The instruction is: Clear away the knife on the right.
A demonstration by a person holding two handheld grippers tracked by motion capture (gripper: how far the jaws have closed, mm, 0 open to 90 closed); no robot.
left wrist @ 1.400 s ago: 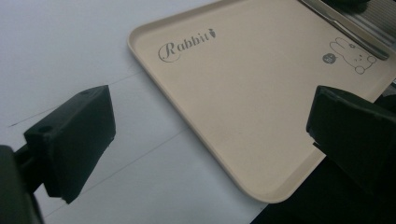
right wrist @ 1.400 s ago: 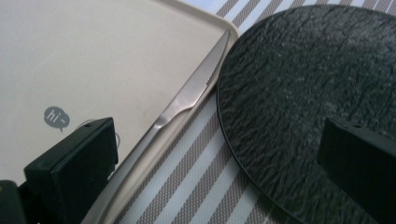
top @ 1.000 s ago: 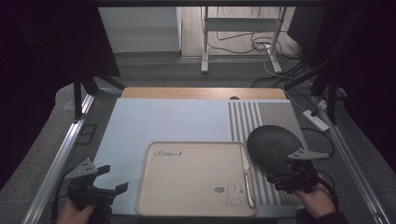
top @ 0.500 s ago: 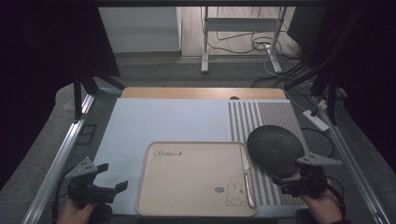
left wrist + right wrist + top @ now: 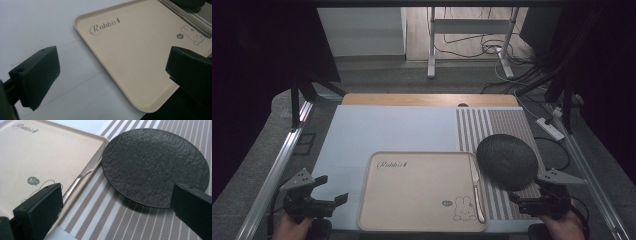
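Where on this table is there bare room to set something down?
Free: the pale blue mat behind and left of the beige tray, and the striped placemat behind the black plate. Crowded: the tray's right rim, where a knife lies beside the plate.

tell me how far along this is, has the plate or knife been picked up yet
Nothing looks picked up yet. The black plate lies flat on the striped mat, and the knife lies along the right rim of the beige tray. The right hand-held gripper sits open just short of the plate, holding nothing. The left hand-held gripper is open beside the tray's left edge. Every grasp and move is likely still ahead.
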